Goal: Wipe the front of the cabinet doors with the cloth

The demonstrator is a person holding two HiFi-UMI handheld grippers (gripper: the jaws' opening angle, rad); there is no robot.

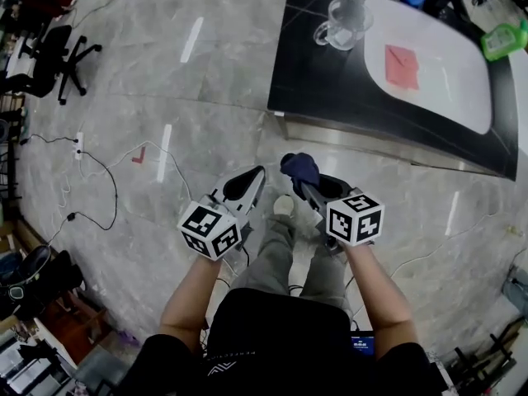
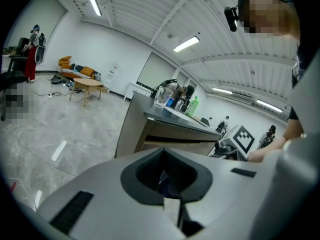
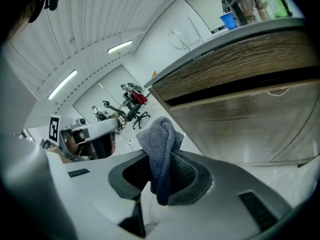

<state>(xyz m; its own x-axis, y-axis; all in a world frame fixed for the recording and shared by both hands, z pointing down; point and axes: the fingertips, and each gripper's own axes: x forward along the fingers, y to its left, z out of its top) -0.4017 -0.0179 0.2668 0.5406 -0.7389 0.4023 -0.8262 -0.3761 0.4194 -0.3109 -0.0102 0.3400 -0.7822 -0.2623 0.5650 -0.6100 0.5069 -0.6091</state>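
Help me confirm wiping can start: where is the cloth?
Head view, centre-right: the cloth is clamped in the right hand-held gripper, in front of the cabinet.

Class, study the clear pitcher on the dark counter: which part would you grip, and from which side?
Probably the handle: the pitcher stands upright and its loop juts toward the counter's left end in the head view, so come from there, pinching the loop. The left gripper looks empty; the right gripper holds the cloth.
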